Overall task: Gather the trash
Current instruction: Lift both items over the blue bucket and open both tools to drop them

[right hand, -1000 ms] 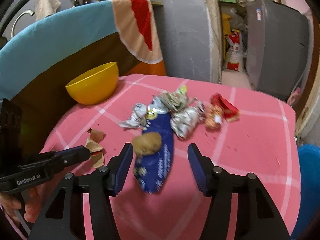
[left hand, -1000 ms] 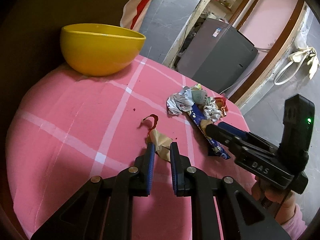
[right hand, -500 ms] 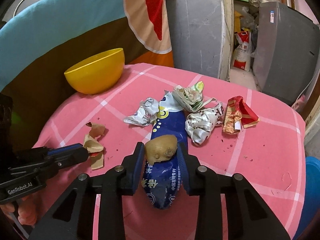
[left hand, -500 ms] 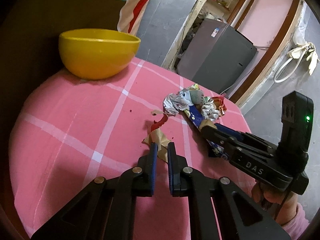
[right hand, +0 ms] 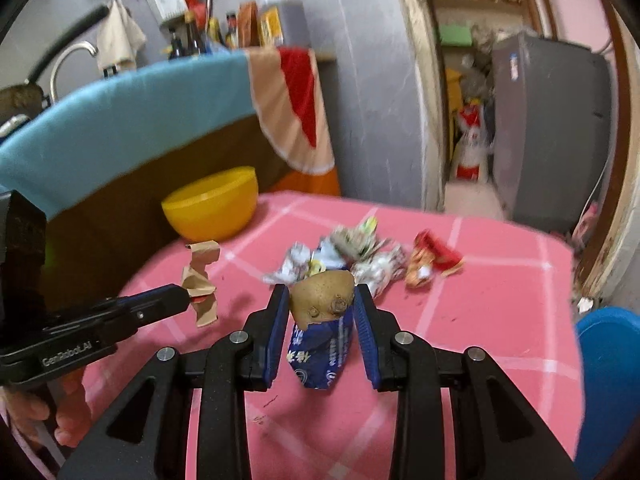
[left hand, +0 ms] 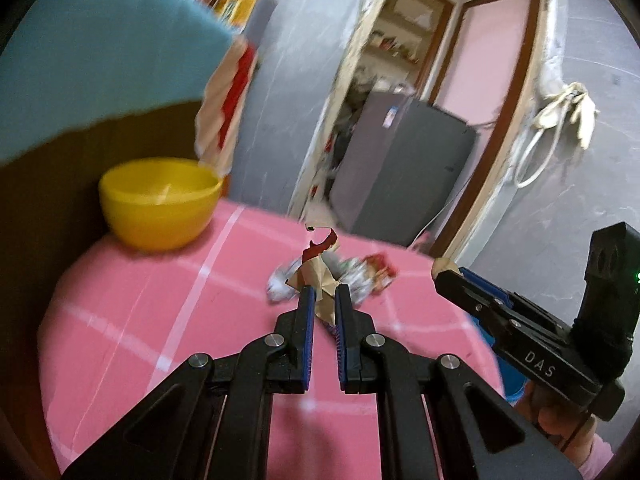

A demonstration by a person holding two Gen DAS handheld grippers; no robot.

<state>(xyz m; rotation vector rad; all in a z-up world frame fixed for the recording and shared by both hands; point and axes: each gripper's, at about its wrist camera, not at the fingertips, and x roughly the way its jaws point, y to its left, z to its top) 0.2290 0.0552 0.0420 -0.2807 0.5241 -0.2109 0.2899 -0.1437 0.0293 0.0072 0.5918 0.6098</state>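
Yellow bowl (right hand: 210, 208) — pink checked tablecloth (right hand: 500, 292)

Soft daylight, motion blur throughout, fisheye-bent dark edges.

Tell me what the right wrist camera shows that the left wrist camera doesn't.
Only the right wrist view shows the potato piece clamped in the right claw, the blue wrapper under it, and a blue bin. Only the left wrist view shows the left claw's pinch on the brown paper scrap head-on. Both show the yellow bowl, pink tablecloth and crumpled wrappers.
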